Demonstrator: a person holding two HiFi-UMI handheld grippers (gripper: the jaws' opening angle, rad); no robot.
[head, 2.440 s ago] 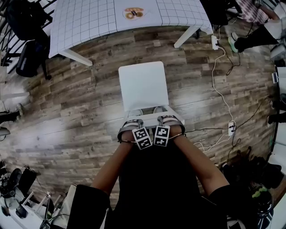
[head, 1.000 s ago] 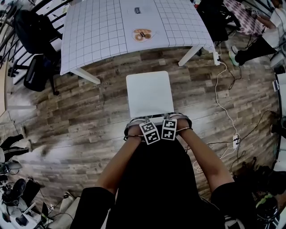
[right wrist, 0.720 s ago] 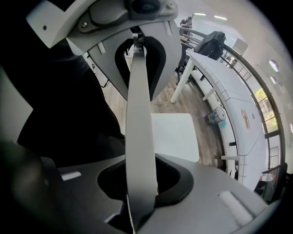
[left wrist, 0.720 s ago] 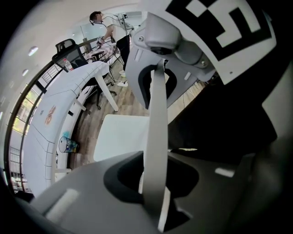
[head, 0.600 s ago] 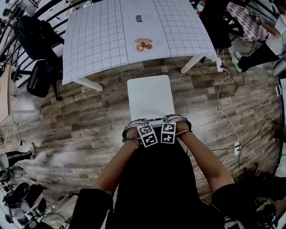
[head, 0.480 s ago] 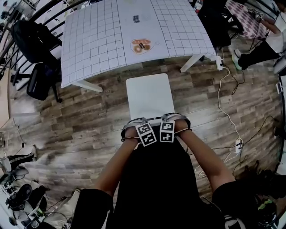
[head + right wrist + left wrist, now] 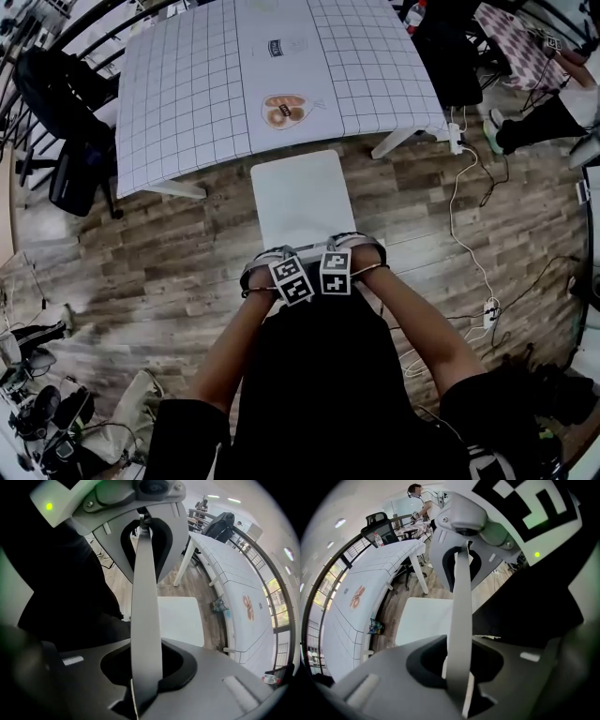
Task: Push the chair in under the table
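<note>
Two grippers were parked side by side on the chair [image 7: 298, 192], nearest the camera. The left gripper [image 7: 268, 259] and the right gripper [image 7: 355, 247] were pointed pretty much straight down. In both gripper views the white backrest rail [image 7: 459, 620] was seen pinched between the jaws, and the right one's jaws had just been nipped in a bit tighter on it [image 7: 145, 616]. Just past the rail, the white seat [image 7: 292, 178] was laid out on the wood floor [image 7: 141, 272], with only its front edge brought up to the near edge of the table [image 7: 187, 84]. Nearly the whole seat was left out in the open, so the push was probably less than half done. The chair was lined up roughly mid-table, between the left table leg [image 7: 178, 189] and the right table leg [image 7: 396, 142], and the left one looked the closer. To get this step done cleanly, both grips should be kept firm and the rail shoved evenly and level. That way the chair gets slid rather than tipped onto its front legs, and it isn't swung toward that left leg. A slow finish would be wise, so the backrest isn't banged into the tabletop. Further out, a flat patch with brownish rounds [image 7: 283, 111] was sitting on the gridded cloth, well clear of all this. A white cable [image 7: 459, 187] was trailed over the floor off to the right, and a black office chair [image 7: 66, 103] was tucked away at the far left.
</note>
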